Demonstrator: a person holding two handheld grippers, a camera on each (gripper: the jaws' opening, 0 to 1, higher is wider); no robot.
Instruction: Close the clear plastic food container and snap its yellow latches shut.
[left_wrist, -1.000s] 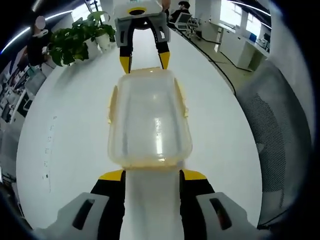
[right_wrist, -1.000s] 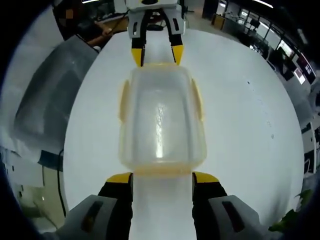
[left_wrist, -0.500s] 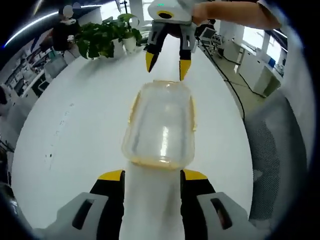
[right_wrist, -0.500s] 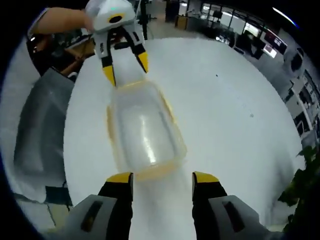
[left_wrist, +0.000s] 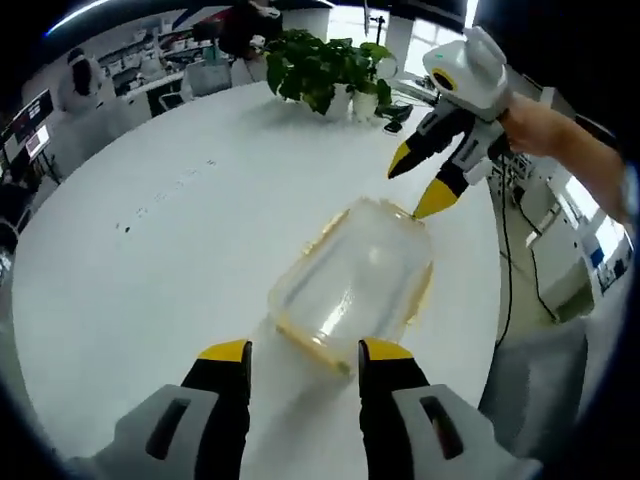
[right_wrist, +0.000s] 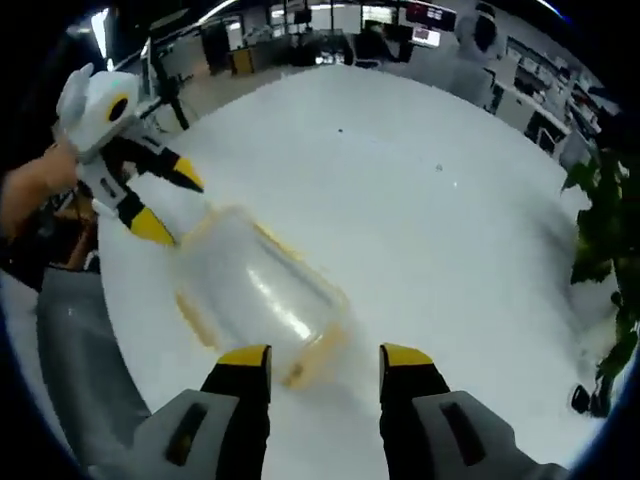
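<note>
Clear plastic container (left_wrist: 353, 285) (right_wrist: 255, 295), lid on, yellow latches (left_wrist: 312, 343), flat on white table.

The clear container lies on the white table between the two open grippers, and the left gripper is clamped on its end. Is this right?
Not quite: in the left gripper view the left gripper is open and apart from the container, not clamped on it. The rest holds: it lies on the white table between both open grippers, the right gripper beyond it.

My left gripper (left_wrist: 296, 352) — jaws spread apart, yellow tips level, nothing between them. My right gripper (right_wrist: 325, 358) — jaws likewise apart and empty. In the left gripper view the right gripper enters from the upper right, its tips angled downward, held by my hand (left_wrist: 540, 130).
</note>
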